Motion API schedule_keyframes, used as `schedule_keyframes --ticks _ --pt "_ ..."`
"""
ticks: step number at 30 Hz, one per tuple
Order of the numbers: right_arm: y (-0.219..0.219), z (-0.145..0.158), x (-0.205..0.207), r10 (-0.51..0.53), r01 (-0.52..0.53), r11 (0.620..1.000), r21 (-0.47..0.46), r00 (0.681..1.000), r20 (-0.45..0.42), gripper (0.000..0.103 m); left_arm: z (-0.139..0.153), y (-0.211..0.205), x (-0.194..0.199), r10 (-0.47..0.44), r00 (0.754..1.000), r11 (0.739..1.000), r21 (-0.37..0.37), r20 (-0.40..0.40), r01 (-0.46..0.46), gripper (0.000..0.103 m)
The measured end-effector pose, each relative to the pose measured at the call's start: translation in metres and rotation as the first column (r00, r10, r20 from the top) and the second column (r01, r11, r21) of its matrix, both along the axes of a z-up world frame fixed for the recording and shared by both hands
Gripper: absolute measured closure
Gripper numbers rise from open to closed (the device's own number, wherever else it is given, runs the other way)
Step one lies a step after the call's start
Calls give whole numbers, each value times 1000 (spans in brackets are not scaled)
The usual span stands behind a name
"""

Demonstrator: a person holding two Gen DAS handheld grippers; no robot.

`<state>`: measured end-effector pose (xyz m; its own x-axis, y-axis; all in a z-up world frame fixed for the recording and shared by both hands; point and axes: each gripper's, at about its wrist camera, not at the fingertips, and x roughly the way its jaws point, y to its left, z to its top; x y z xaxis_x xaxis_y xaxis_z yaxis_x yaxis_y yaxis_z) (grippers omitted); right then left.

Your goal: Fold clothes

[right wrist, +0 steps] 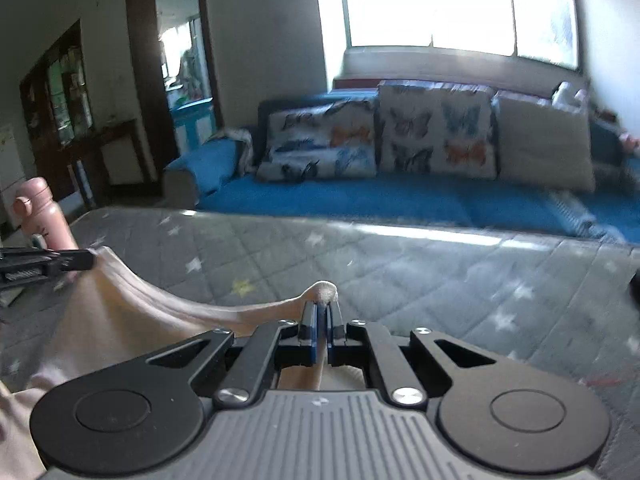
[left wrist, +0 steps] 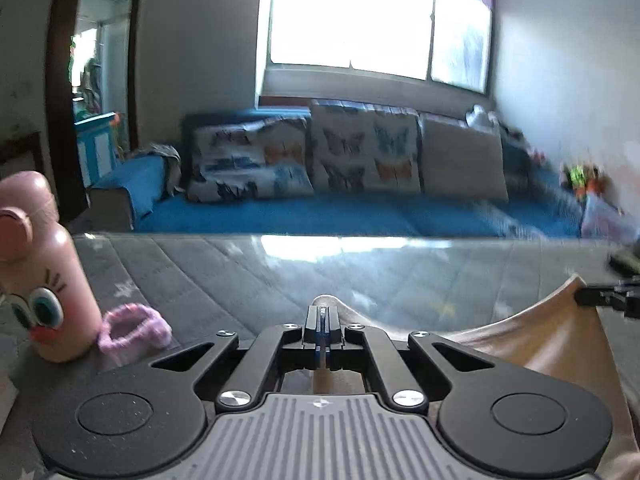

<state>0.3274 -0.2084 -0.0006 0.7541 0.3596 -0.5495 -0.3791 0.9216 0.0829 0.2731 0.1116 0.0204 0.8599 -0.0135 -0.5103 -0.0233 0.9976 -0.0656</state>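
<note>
Your left gripper (left wrist: 322,314) is clamped tight on one corner of the beige garment (left wrist: 552,344), and your right gripper (right wrist: 322,312) pinches the other corner, so the cloth's edge sags between them above the grey star-print quilted surface (right wrist: 400,264). Its lower part drapes toward you. A pink cartoon-eyed bottle (left wrist: 44,276) stands at your left, touching a small lilac knitted piece (left wrist: 134,330). Beyond lies a blue sofa (right wrist: 400,200) with butterfly cushions (right wrist: 436,128).
</note>
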Motion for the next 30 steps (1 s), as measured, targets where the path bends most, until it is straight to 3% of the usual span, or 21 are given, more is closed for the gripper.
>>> schedule_keyframes --ticks 5,6,7,9,16,23,30 --pt "2 -14 17 -51 48 998 -35 994 -93 91 -15 3 11 37 994 999 25 -107 -35 96" --pt "1 -11 15 -49 46 998 -39 995 -87 91 -15 3 9 37 993 999 26 -109 -35 87" --pt "1 -9 14 -42 39 998 -44 995 -87 90 -14 4 7 38 993 999 27 -111 -35 71" --pt "1 -1 6 -20 15 998 -58 996 -86 85 -8 4 0 30 994 999 34 -106 -26 62" --pt "21 10 -39 161 -174 982 -71 974 -161 71 3 -27 -48 -116 984 987 96 -131 129 62" --pt "64 -5 -119 364 -404 901 -157 902 -232 67 -13 -63 -115 -250 952 946 165 -174 279 61" --pt "76 -16 -185 464 -515 833 -203 849 -252 62 -23 -84 -174 -327 929 902 236 -172 361 57"
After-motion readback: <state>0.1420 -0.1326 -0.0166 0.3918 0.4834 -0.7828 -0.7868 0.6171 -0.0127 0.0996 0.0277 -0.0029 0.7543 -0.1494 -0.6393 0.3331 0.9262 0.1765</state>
